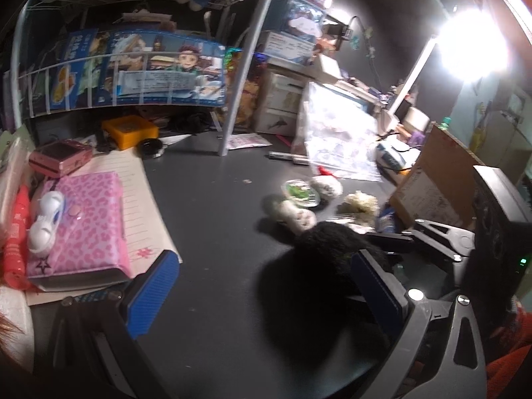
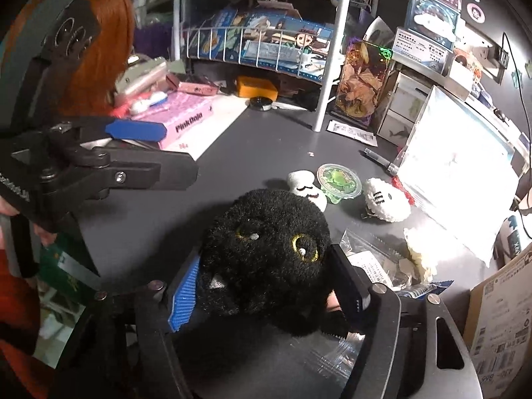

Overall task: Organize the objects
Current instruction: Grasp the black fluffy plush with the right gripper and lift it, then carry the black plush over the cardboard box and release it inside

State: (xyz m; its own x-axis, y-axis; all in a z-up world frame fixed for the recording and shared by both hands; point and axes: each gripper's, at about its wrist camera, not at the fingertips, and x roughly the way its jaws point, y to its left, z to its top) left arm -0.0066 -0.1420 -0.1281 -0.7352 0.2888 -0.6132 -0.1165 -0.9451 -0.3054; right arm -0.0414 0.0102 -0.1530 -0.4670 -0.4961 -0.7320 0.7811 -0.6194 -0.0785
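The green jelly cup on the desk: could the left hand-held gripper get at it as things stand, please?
Probably yes. The left hand-held gripper is open and empty, and bare desk leads to the green jelly cup; the small white plush beside it crowds the approach.

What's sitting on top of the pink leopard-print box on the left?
On the pink leopard-print box lies a white contact-lens-style case, overhanging its left edge, with a small pale disc beside it. Whatever is inside the box can't be seen.

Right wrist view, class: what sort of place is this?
Probably a hobbyist's cluttered bedroom desk: a white wire rack of anime boxes, small plush toys such as the black plush cat, and a marker pen.
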